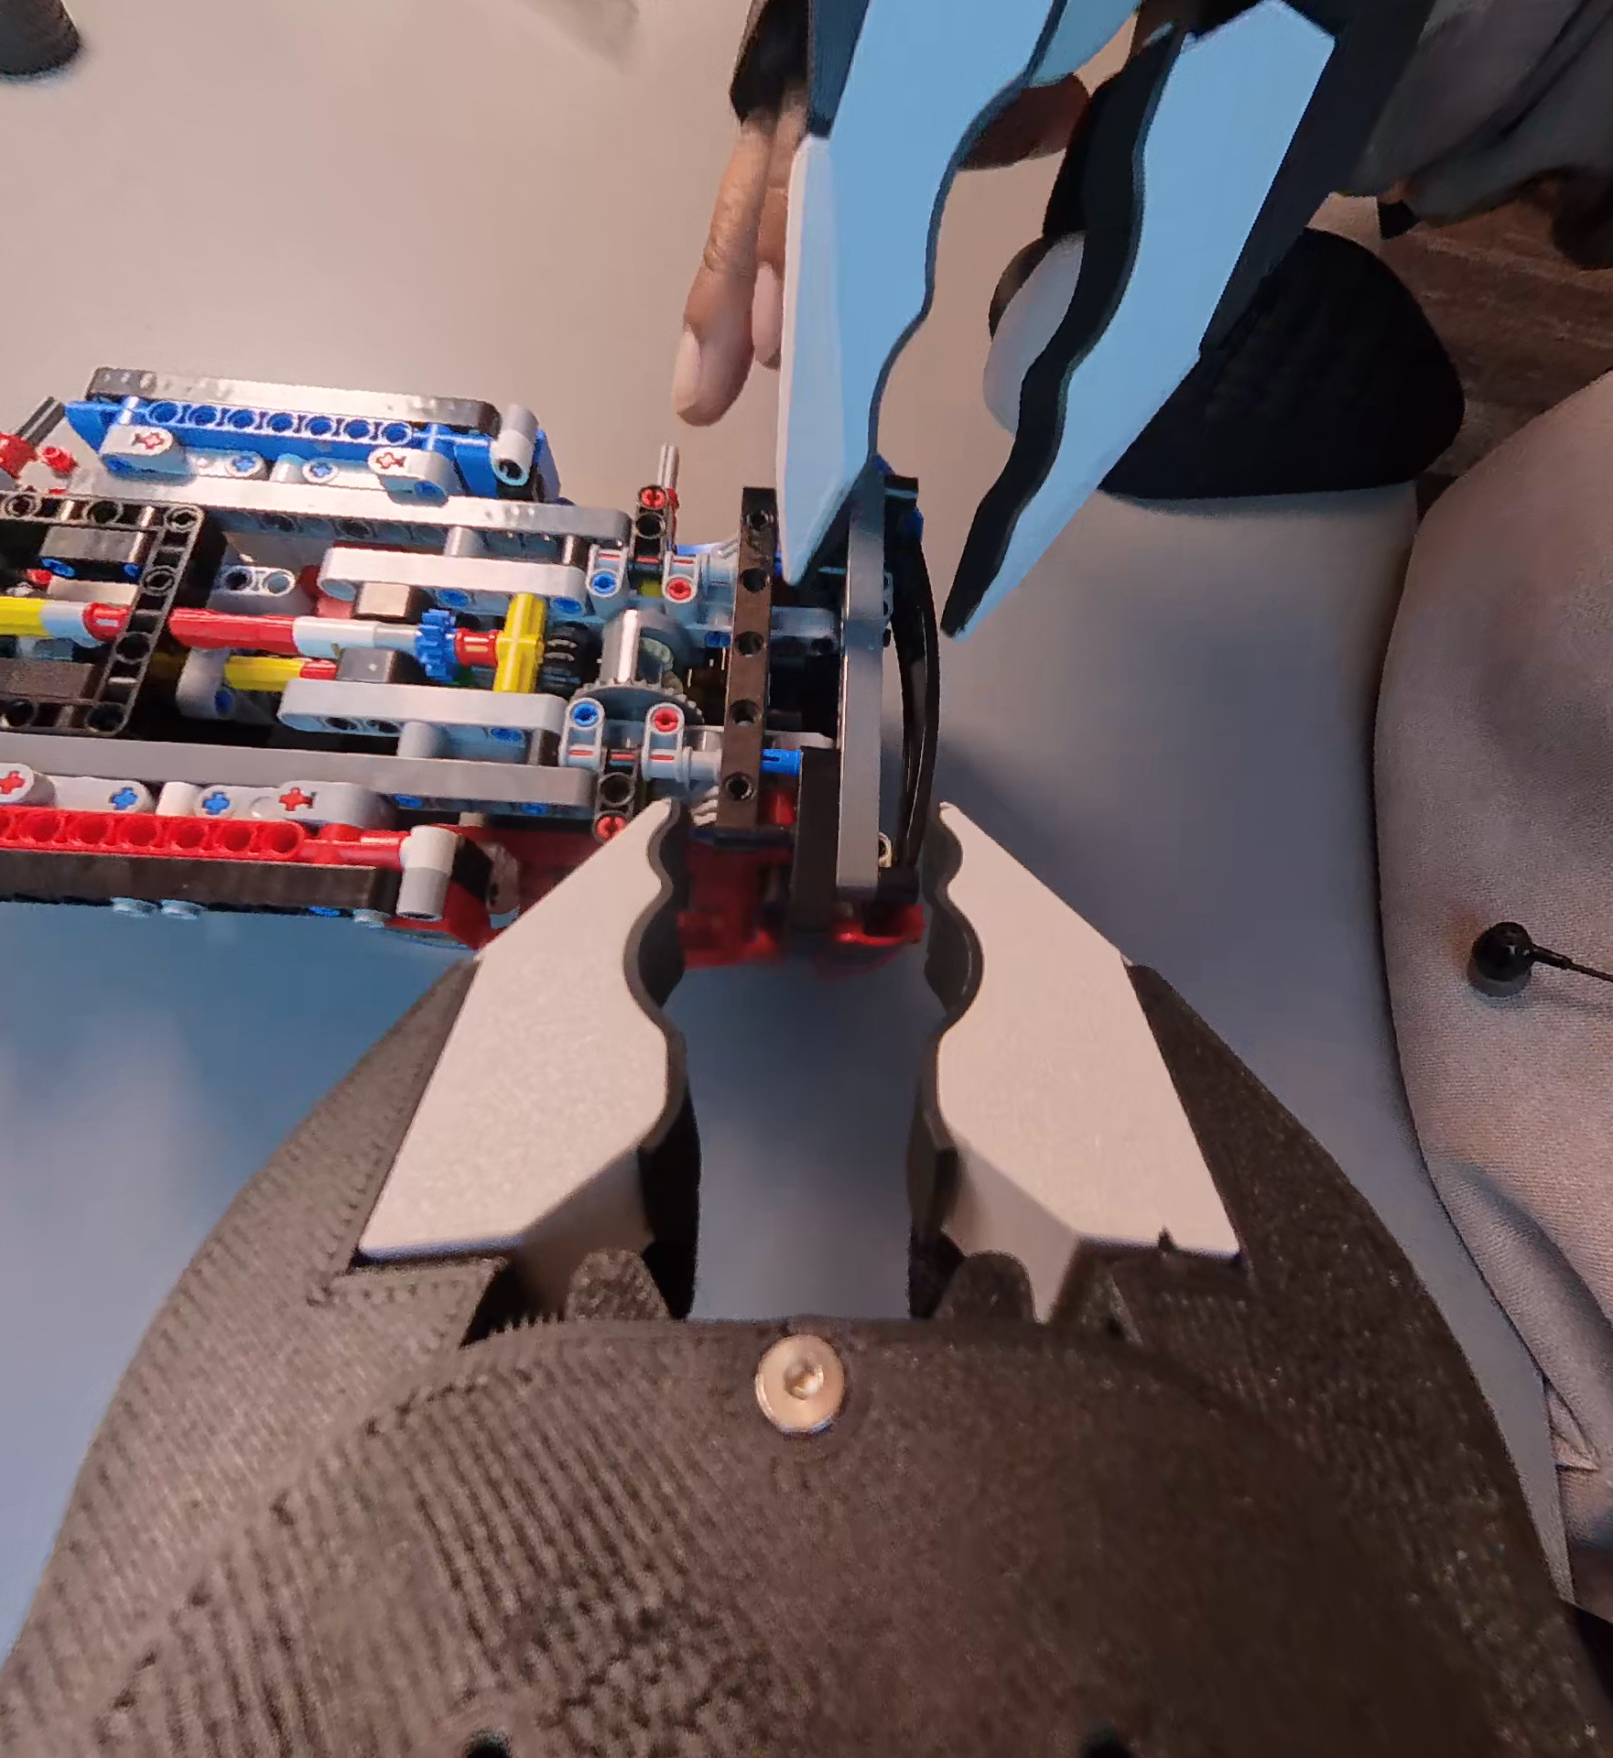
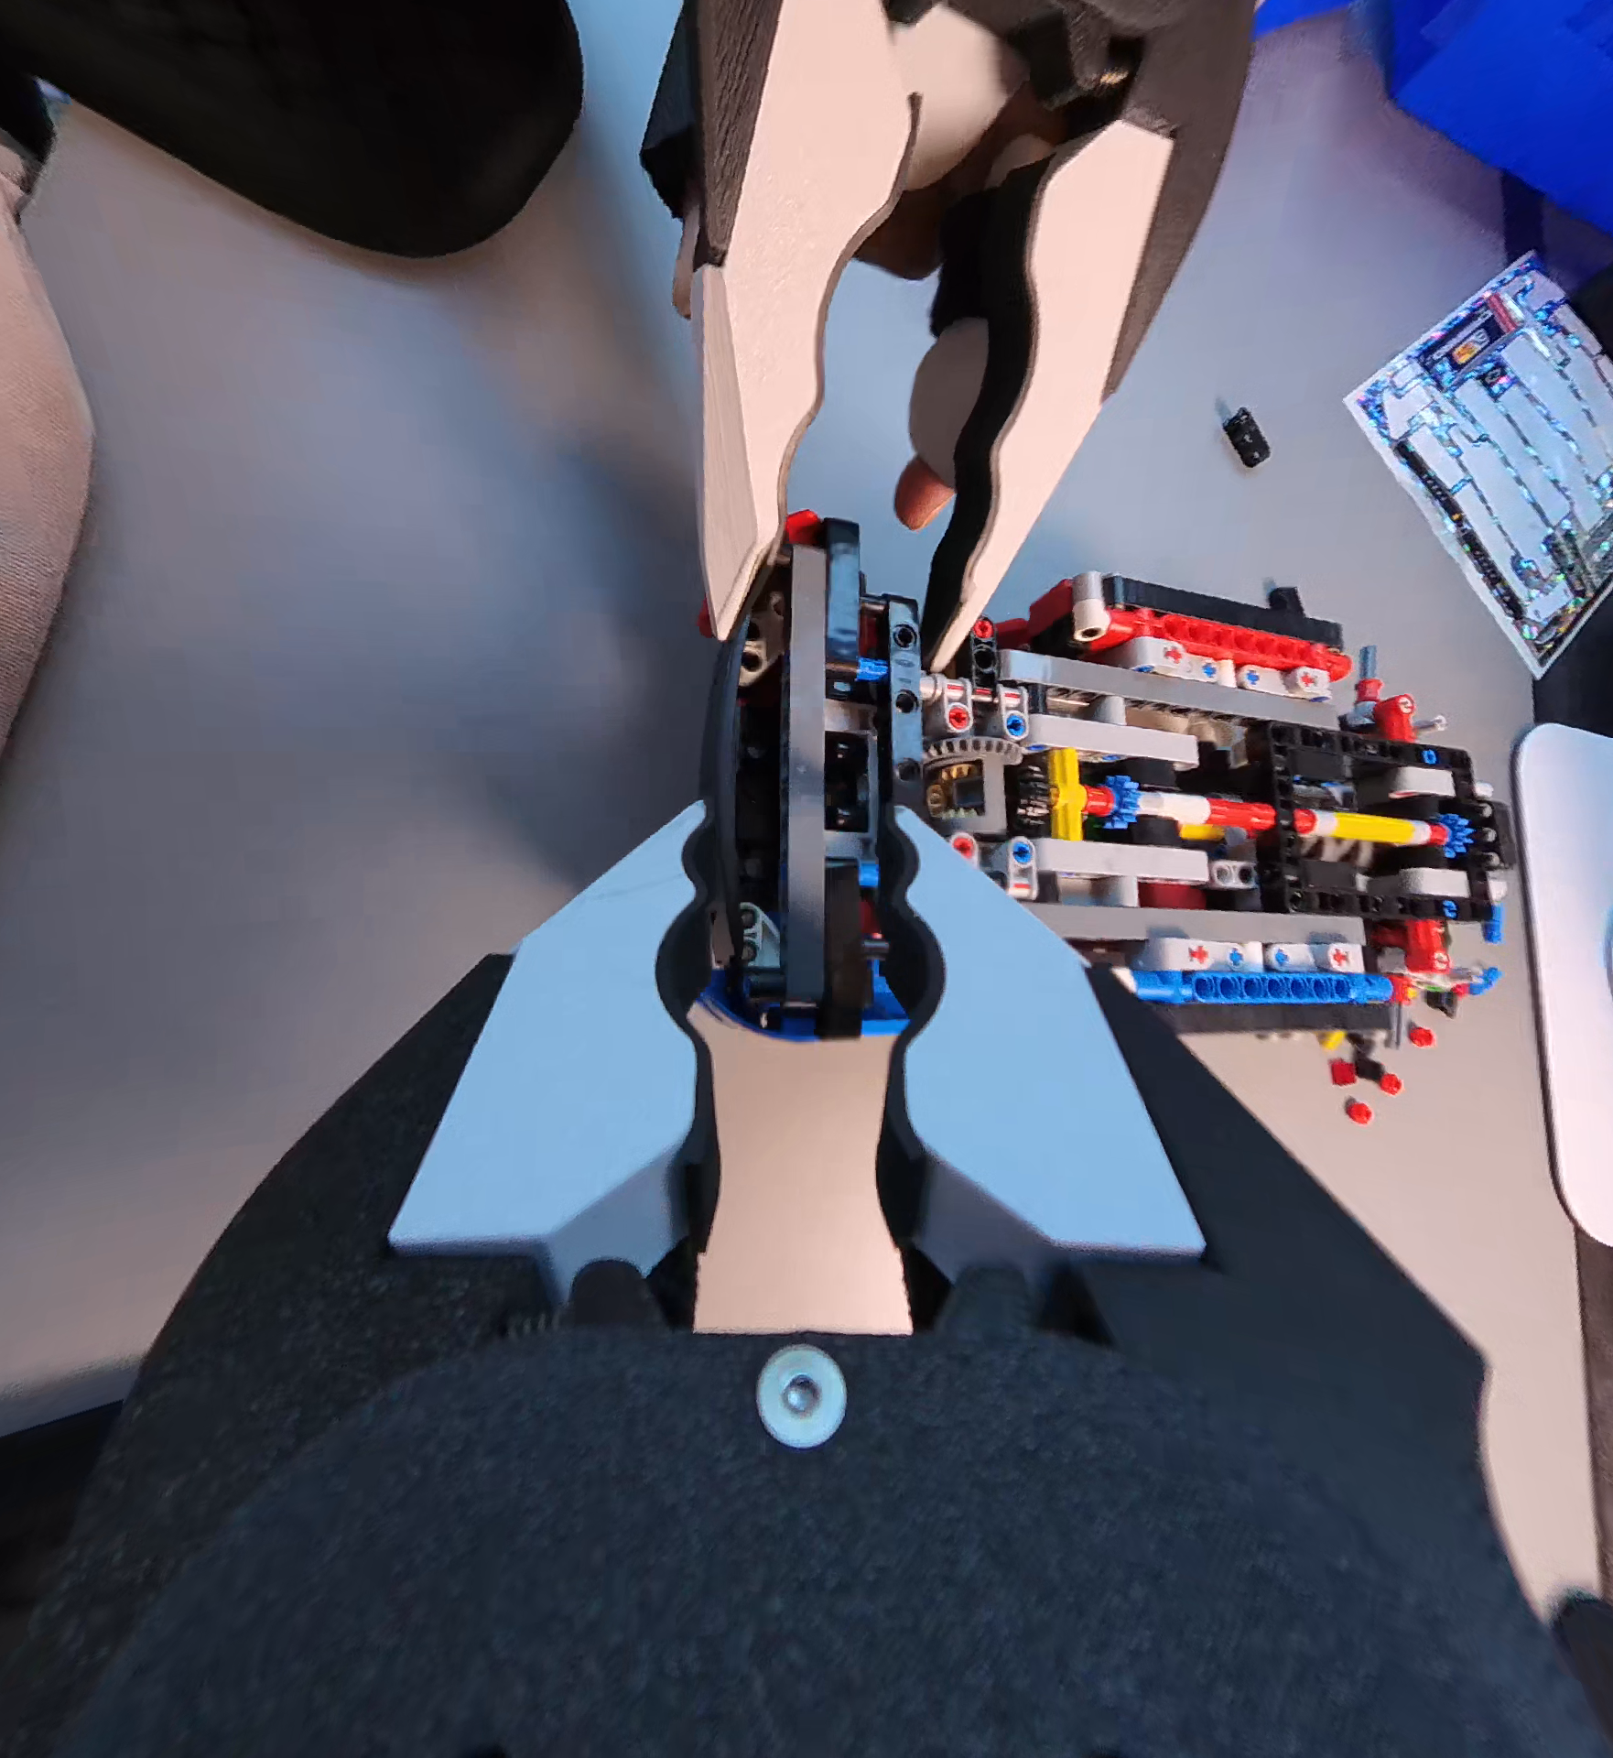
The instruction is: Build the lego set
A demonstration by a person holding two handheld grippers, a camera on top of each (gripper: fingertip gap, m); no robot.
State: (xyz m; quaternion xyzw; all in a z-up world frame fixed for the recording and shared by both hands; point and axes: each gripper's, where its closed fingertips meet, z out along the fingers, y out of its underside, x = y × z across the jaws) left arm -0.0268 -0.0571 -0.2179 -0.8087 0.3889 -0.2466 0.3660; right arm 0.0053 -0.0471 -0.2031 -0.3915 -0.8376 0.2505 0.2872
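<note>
- In the left wrist view, the left gripper [image 1: 798, 856] sits low centre, its jaws apart and straddling the red end of the lego model [image 1: 403, 656]; whether the tips actually press the bricks I cannot tell.
- In the right wrist view, the right gripper [image 2: 798, 856] reaches in from the bottom, jaws apart around the blue end of the same model, with the curved black end piece [image 2: 807, 761] standing between its fingers.
- The step looks like seating that end piece onto the frame. Best to squeeze evenly from both ends, keeping the piece square to the black holed beam [image 1: 750, 647] so the pins go in straight.
- The model lies flat on the grey table [image 1: 308, 190], mid-frame, stretching to the left in the left view.
- Room: the table past the end piece is bare, so pulling away that way is easy.
- Farther off in the right view, upper right, lie a sticker sheet [image 2: 1526, 457] and a small black part [image 2: 1245, 433]; loose red bits [image 2: 1364, 1084] sit just beside the model's far corner. Sweeping sideways could scatter them.
- A white tray [image 2: 1564, 1046] at the right edge limits movement there.
</note>
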